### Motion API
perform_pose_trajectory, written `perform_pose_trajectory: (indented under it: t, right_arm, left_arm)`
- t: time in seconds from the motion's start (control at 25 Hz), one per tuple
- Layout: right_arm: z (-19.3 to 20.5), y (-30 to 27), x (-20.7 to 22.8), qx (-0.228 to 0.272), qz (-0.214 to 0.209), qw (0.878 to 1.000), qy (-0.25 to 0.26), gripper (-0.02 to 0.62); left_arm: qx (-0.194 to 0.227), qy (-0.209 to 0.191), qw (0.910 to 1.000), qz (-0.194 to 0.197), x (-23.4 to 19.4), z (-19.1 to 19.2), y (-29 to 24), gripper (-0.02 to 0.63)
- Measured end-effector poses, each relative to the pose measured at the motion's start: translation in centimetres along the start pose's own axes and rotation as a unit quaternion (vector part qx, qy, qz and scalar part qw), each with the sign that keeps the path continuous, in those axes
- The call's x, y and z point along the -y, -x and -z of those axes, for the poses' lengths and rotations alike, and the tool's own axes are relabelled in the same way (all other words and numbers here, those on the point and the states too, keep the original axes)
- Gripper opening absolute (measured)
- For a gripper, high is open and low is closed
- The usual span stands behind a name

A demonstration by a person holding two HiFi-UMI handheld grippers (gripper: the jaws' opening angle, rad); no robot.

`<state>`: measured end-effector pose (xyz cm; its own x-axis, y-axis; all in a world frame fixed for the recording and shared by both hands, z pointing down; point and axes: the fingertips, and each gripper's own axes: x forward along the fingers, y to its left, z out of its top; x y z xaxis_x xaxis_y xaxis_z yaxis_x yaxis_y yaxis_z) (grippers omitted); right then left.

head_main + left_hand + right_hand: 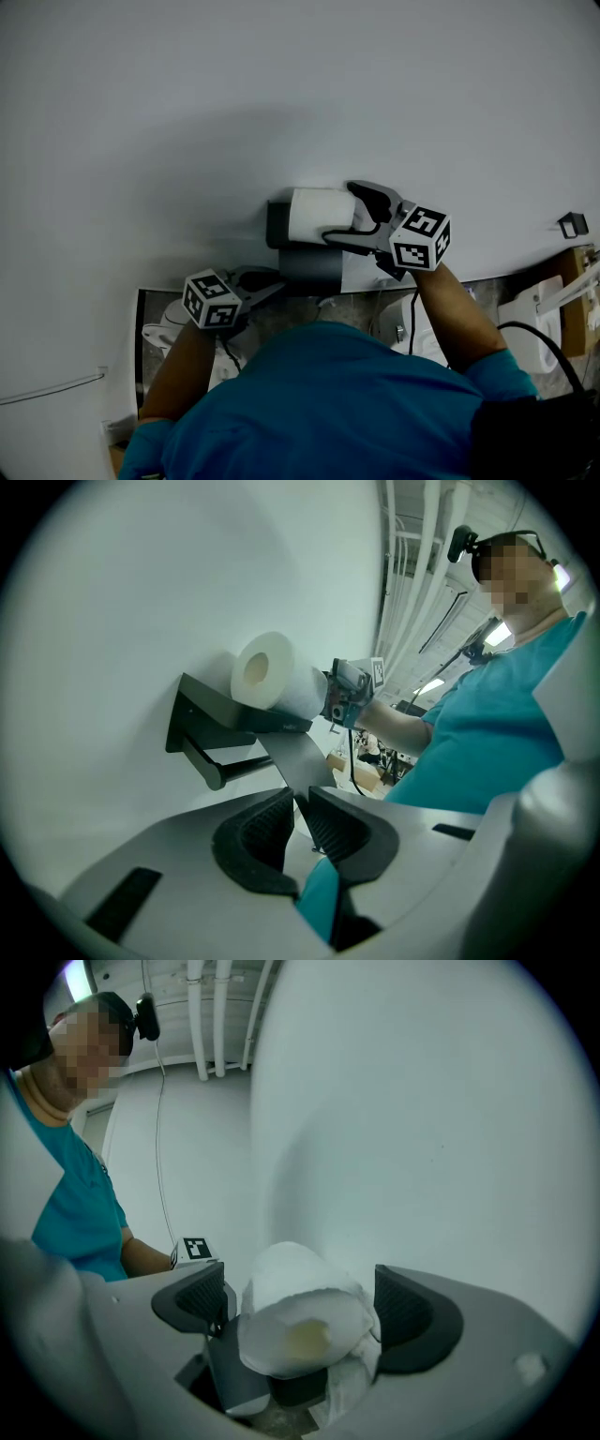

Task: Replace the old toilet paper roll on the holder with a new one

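A white toilet paper roll (319, 214) lies on top of the dark wall-mounted holder (277, 225), against the wall. My right gripper (354, 217) is open around the roll's right end; in the right gripper view the roll (300, 1312) sits between the pads with a gap on each side. The holder's grey flap (309, 267) hangs below the shelf. My left gripper (274, 284) is shut on that flap (295, 761), whose lower edge runs between the nearly closed jaws. The holder's bar (230, 766) under the shelf is bare. The left gripper view shows the roll (267, 672) end-on.
The plain white wall (281, 94) fills the far side. A white toilet (422, 328) stands below to the right, with a white fixture (534, 323) and a small black wall bracket (572, 223) further right. The person's blue-clad torso (319, 412) fills the near side.
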<state>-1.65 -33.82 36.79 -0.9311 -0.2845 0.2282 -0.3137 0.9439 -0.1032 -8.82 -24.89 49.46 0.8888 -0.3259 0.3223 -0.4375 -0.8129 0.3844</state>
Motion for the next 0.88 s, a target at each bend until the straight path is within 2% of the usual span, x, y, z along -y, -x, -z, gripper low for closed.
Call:
perform_pose_trajectory:
  t: [0.16,0.44,0.88]
  right_arm:
    - [-1.6,2.7,-0.1,0.039,0.003,0.999,-0.007,0.468]
    - [-1.6,7.6,1.2,0.081,0.051,0.995,-0.019,0.468]
    - [3.1,11.6,2.8,0.077,0.110,0.989,-0.067,0.468]
  left_arm:
    - [-0.005,-0.007,0.9999,-0.010,-0.3,0.2,-0.2,0.052]
    - [-0.021,-0.029,0.9984,-0.044,-2.0,1.1,-0.8,0.038]
    - [-0.026,-0.074,0.9897,-0.120,-6.0,0.8,-2.6,0.039]
